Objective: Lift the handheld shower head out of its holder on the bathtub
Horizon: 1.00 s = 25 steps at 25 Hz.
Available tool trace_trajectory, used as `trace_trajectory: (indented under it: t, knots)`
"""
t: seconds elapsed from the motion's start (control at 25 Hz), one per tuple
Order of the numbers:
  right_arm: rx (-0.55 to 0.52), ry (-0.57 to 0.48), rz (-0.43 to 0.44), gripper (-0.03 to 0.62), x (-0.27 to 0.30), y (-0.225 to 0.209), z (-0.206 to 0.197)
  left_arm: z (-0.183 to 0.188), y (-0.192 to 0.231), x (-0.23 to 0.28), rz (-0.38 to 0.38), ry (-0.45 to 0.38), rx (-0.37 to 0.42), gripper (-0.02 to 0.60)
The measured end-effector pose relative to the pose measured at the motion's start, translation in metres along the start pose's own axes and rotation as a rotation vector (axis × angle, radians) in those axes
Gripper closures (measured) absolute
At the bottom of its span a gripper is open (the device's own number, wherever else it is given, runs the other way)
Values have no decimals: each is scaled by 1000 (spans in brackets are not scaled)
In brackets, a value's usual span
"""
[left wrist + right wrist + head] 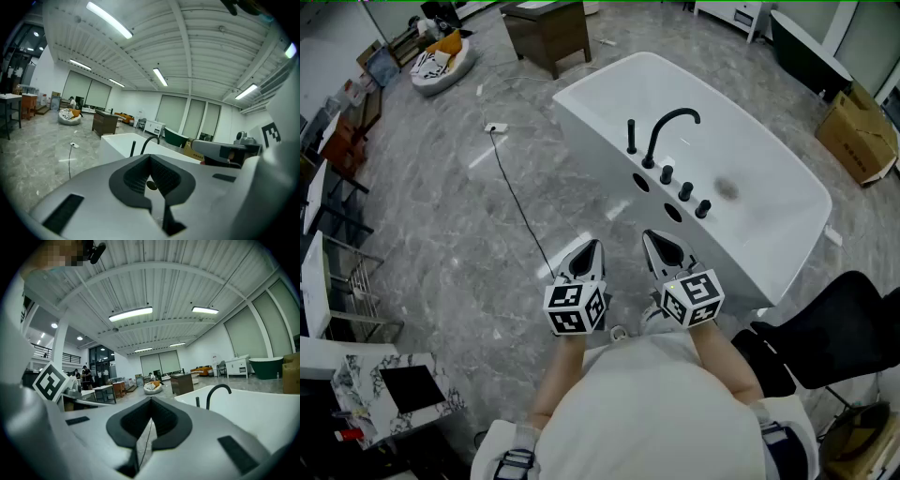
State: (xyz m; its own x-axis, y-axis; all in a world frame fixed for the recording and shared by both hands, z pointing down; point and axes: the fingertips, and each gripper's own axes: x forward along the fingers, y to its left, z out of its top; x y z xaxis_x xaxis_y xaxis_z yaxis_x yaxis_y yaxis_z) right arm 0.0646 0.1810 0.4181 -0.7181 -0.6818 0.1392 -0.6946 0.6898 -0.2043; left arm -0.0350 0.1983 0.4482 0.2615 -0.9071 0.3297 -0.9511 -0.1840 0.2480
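Head view, glossy white bathtub, slim black shower head upright, left gripper and right gripper closed, empty.

A big white bathtub stands on the grey stone floor. On its near rim, a thin black shower head stands upright, just beside a curved black tap. The left tongs and right tongs hover side by side near the tub, tips pinched together.
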Motion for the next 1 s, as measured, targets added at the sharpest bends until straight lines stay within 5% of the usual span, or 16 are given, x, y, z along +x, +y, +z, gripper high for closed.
trace_trajectory:
  t: [0.44, 0.64, 1.0]
  knots:
    - [-39, 32, 36, 576, 2, 21, -10, -14, 14, -11, 16, 14, -39, 561]
    - [57, -15, 26, 574, 1, 23, -7, -15, 17, -17, 3, 10, -47, 561]
    - [35, 25, 40, 574, 14, 38, -16, -24, 33, -26, 13, 24, -65, 561]
